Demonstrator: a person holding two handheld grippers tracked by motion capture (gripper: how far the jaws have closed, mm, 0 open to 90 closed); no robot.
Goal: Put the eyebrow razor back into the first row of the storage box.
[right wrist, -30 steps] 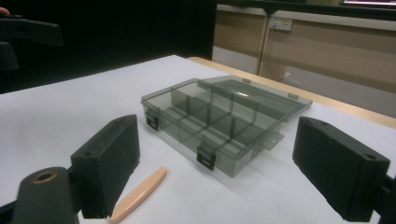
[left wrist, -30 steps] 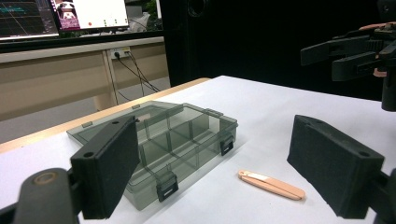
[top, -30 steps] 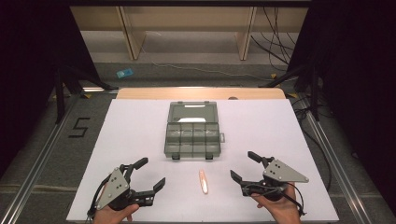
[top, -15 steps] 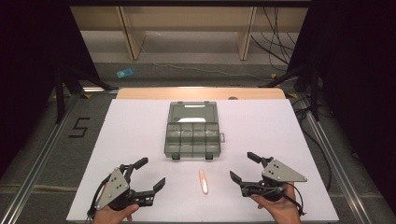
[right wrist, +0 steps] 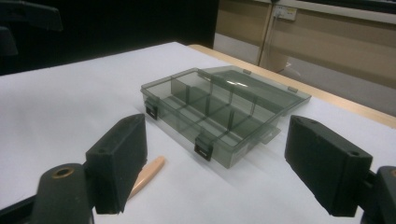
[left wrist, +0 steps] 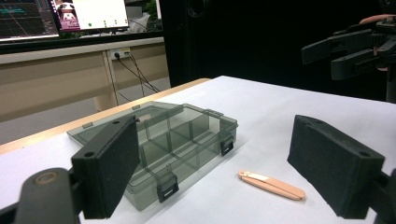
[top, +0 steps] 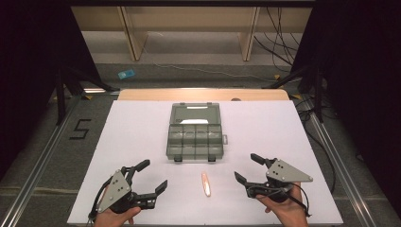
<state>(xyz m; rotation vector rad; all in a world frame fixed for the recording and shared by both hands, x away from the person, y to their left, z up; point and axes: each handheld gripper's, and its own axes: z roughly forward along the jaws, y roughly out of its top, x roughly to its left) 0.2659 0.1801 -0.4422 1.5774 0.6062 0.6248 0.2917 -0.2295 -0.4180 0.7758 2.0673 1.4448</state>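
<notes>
Behind the box (left wrist: 159,144) in left gripper view — lit monitors (left wrist: 63,17), unlike the right's.

In front of you, a slim peach-coloured clip (top: 205,184) lies flat on the white table (top: 142,132), near its front edge and about midway left to right, its length running near to far. Just beyond it, apart from it, sits a smoky grey transparent compartment box (top: 195,140), open, its lid (top: 195,114) folded back flat toward the far side. Dividers split the tray into small compartments, and two dark latches face you on the near wall.
</notes>
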